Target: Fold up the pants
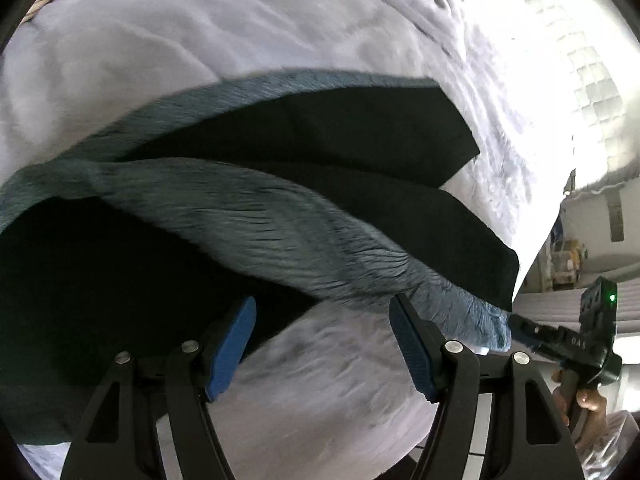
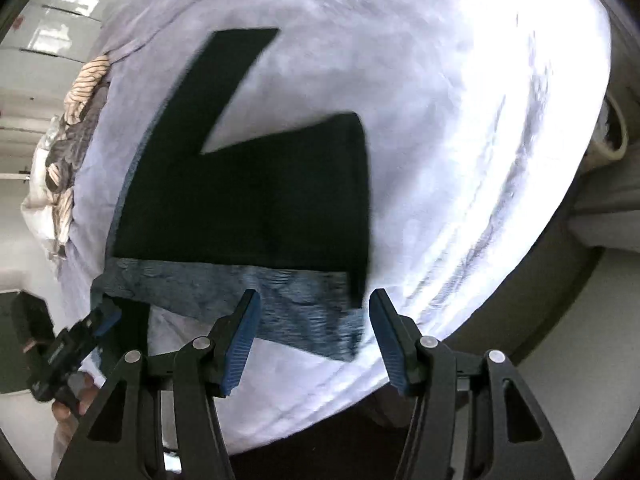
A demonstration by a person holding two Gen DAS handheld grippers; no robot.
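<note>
Dark green-black pants (image 1: 352, 140) lie on a pale lilac bed cover (image 1: 160, 40), legs spread in a V, with the blue-grey fleecy lining (image 1: 280, 232) turned up along the waist. In the right wrist view the pants (image 2: 248, 200) lie flat with the lining band (image 2: 288, 296) nearest me. My left gripper (image 1: 322, 344) is open over the waist edge, holding nothing. My right gripper (image 2: 314, 336) is open just above the lining band's corner. Each gripper shows in the other view: the right one (image 1: 520, 326) touches the lining's end, the left one (image 2: 102, 320) is at the band's left end.
The lilac cover (image 2: 440, 120) spreads over a bed with a quilted white mattress (image 1: 560, 60) at the far right. A heap of striped and patterned clothes (image 2: 76, 120) lies at the bed's far left edge. Shelving and white walls (image 1: 592, 240) stand beyond the bed.
</note>
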